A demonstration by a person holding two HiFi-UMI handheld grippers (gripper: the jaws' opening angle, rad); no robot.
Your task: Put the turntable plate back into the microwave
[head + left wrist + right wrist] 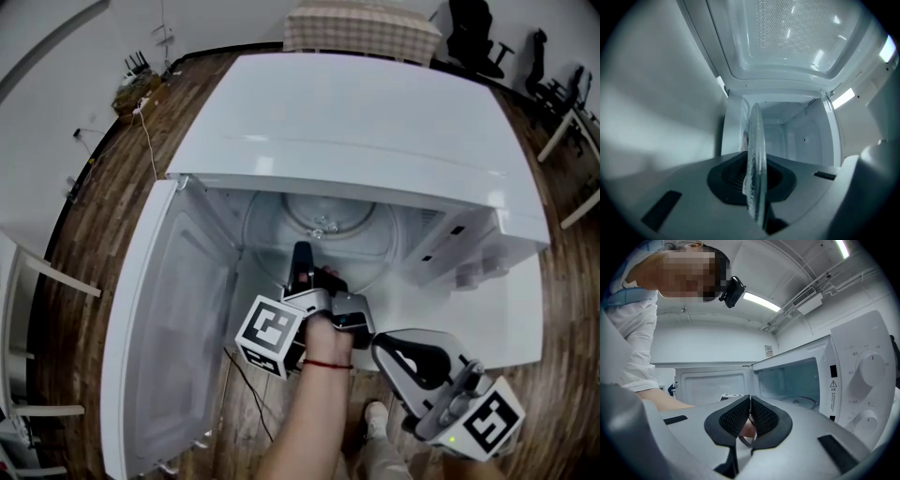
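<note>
Left gripper (303, 255) extended level, jaws clamped; right gripper (377, 347) behind, jaws together.

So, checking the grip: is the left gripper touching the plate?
Touching. The left gripper view shows the left gripper shut on the plate, pads against both faces.

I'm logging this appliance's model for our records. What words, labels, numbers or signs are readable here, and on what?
No text can be read as words.
Warning triangle label on the microwave: print beneath too small.
Marks around the upper knob: too small.
Wall notice: blurred.
Marker cubes: black-and-white patterns, no letters.
</note>
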